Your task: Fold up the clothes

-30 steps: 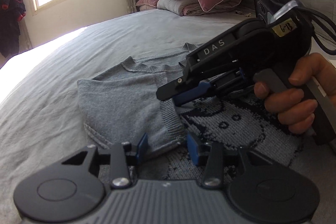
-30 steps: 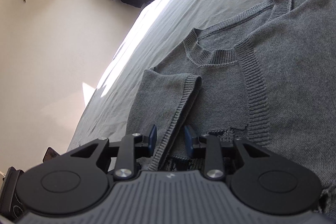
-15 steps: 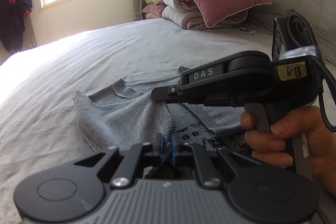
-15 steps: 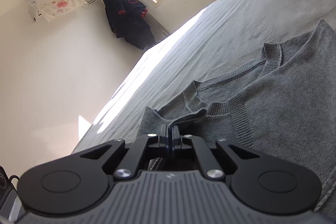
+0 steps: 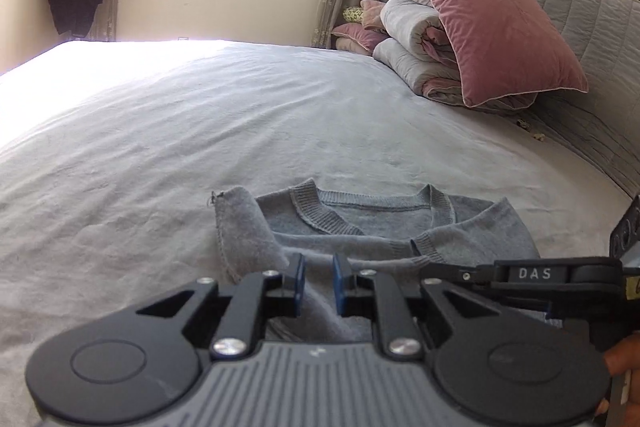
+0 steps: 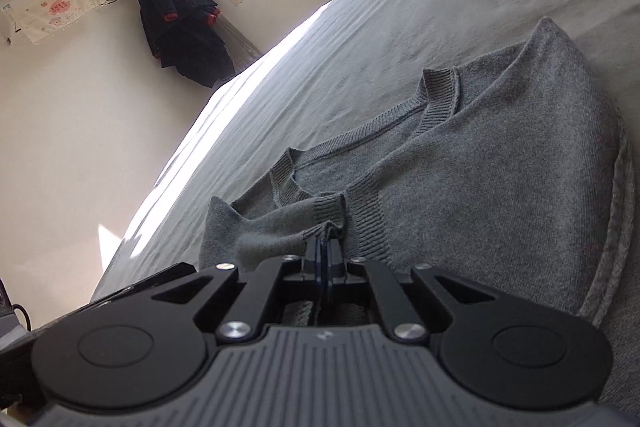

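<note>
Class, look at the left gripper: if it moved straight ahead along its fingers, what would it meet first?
Probably the grey sweater. The left gripper is open, with sweater fabric already lying between its fingers and a raised fold just ahead. Past that lie the neckline and then the bed. Depth is hard to judge in this fisheye view.

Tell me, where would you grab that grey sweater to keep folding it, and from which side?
On the ribbed hem edge of the grey sweater, coming in low and level from the near side. That knit band stands up off the bed as a thick ridge, so two fingers can likely close across it. The right gripper already pinches it there; the left gripper sits open beside the raised fold.
</note>
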{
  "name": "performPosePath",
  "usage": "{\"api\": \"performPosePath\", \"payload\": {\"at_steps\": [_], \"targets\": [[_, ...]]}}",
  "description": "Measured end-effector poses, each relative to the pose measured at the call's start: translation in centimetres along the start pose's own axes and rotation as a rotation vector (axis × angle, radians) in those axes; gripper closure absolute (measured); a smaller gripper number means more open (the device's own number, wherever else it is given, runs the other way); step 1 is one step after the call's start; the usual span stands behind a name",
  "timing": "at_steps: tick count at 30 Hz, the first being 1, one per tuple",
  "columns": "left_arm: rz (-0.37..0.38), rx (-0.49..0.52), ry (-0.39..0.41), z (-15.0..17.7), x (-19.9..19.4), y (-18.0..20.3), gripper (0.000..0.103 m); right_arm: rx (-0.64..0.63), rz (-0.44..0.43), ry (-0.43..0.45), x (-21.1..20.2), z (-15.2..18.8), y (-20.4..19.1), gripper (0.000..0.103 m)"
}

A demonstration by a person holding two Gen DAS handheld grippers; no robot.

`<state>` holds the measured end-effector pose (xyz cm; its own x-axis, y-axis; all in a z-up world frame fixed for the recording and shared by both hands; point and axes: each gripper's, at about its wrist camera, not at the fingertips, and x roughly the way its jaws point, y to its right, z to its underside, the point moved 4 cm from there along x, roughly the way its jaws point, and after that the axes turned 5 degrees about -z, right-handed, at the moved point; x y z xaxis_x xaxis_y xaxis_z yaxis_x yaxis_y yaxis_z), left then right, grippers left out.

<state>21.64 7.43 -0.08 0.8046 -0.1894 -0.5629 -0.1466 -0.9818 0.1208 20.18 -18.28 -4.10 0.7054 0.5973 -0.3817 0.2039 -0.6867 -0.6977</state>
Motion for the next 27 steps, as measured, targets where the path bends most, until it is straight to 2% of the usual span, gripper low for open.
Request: {"api": "performPosePath", "payload": {"at_steps": [3, 6, 9, 11, 18, 21, 23, 24, 25, 27], "targets": [[-0.015, -0.084, -0.017, -0.8, 2.8, -2.0, 0.089, -0.016, -0.003, 0.000, 0.0, 0.0, -0.1, 0.099], [-0.063, -0.155, -0.026, -1.1, 5.1, -3.7, 0.089, -0.014, 0.024, -0.031, 0.4, 0.4, 0.4, 0.099], [-0.086, -0.205, -0.038, -0.9, 6.1, -4.7, 0.089, -0.023, 0.024, -0.041, 0.3, 0.4, 0.6, 0.099], [-0.084, -0.227, -0.031, -0.8, 6.1, -5.1, 0.089, 0.000, 0.003, -0.037, 0.3, 0.3, 0.9, 0.093], [-0.086, -0.175, -0.006, -0.2, 5.4, -4.9, 0.089, 0.087, -0.064, 0.003, 0.4, -0.1, 1.6, 0.090], [-0.081, -0.196, -0.003, 0.0, 5.6, -5.2, 0.089, 0.138, -0.113, 0.025, 0.2, -0.1, 2.0, 0.080], [-0.084, -0.199, 0.006, 0.2, 5.7, -5.2, 0.089, 0.186, -0.181, 0.047, -0.4, -0.2, 2.1, 0.057], [-0.091, -0.192, 0.017, 0.4, 5.6, -5.1, 0.089, 0.198, -0.195, 0.059, -0.6, -0.2, 2.0, 0.053], [-0.099, -0.182, 0.029, 0.6, 5.6, -4.9, 0.088, 0.202, -0.192, 0.071, -0.8, -0.3, 2.0, 0.052], [-0.117, -0.155, 0.056, 1.1, 5.5, -4.5, 0.088, 0.153, -0.141, 0.091, -0.7, -0.2, 1.7, 0.060]]}}
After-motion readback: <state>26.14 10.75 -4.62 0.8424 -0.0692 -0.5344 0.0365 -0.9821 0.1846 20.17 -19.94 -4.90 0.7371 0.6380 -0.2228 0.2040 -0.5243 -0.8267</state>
